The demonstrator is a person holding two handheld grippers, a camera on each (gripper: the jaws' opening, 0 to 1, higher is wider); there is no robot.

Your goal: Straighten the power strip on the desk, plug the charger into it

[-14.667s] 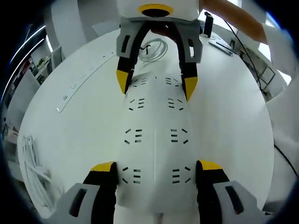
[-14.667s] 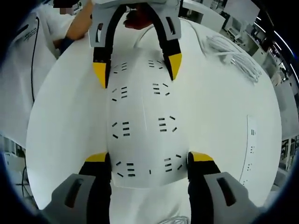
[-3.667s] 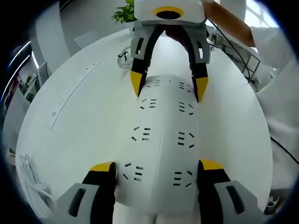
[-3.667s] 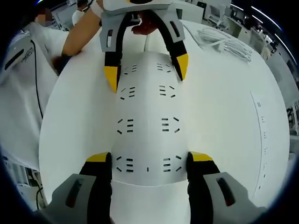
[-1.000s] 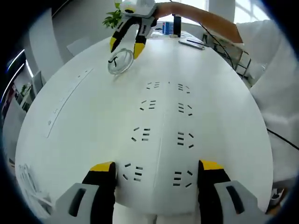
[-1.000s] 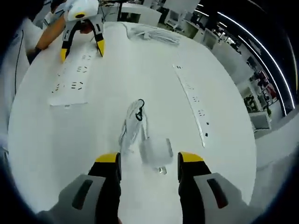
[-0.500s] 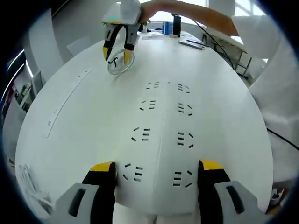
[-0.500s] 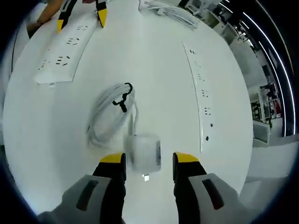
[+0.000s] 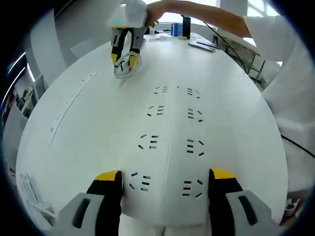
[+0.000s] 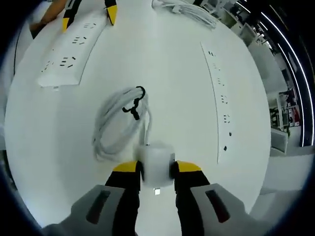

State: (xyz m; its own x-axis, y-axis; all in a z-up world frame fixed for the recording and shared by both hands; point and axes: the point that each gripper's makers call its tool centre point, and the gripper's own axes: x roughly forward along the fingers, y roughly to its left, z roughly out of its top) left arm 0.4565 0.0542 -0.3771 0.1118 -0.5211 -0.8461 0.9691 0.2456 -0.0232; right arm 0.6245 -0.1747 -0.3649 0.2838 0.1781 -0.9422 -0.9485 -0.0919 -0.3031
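The white charger (image 10: 155, 164) sits on the counter (image 10: 182, 88), now pinched between the closed jaws of the right tongs (image 10: 156, 169); half a second ago those jaws stood apart on either side of it. Its coiled white cable (image 10: 118, 123), bound with a black tie, lies just ahead of it. The wide power strip (image 10: 69, 49) lies farther off on the same counter, well apart from the charger, with the left tongs (image 10: 88, 14) at its far end.

The left gripper view shows the power strip (image 9: 170, 147) lengthwise between the wide-open jaws of the left tongs (image 9: 164, 178), which grip nothing. Across the counter (image 9: 88, 142) the right tongs (image 9: 123, 56) stand over the cable coil (image 9: 127, 69), held by a person's hand (image 9: 157, 10). A long thin socket bar (image 10: 219, 98) lies to one side.
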